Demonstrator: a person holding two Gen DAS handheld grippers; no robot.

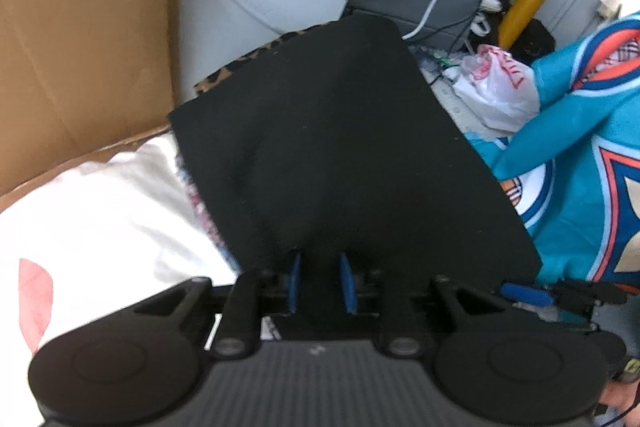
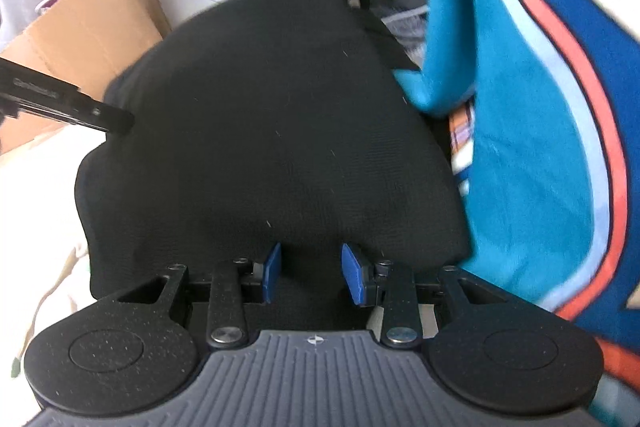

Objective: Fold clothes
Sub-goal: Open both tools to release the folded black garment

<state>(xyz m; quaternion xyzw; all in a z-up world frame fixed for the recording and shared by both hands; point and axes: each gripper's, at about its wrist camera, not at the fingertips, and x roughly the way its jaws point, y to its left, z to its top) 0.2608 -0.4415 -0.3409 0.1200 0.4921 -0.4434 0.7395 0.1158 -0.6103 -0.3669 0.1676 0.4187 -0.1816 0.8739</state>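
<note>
Blue-padded fingers of left gripper [image 1: 320,281] slightly spread, black garment [image 1: 340,147] fold between pads, grip uncertain. Right gripper [image 2: 312,275] fingers wider apart, same black cloth between them. Garment spreads toward 12 o'clock from both. Teal jersey [image 1: 580,167] at 3 o'clock, white fabric [image 1: 100,211] at 9, cardboard box [image 1: 80,39] at 10.

Black garment [image 1: 352,147] lying folded
It is resting flat as a plain dark panel, its right edge lying against a teal printed jersey [image 1: 592,155].
</note>
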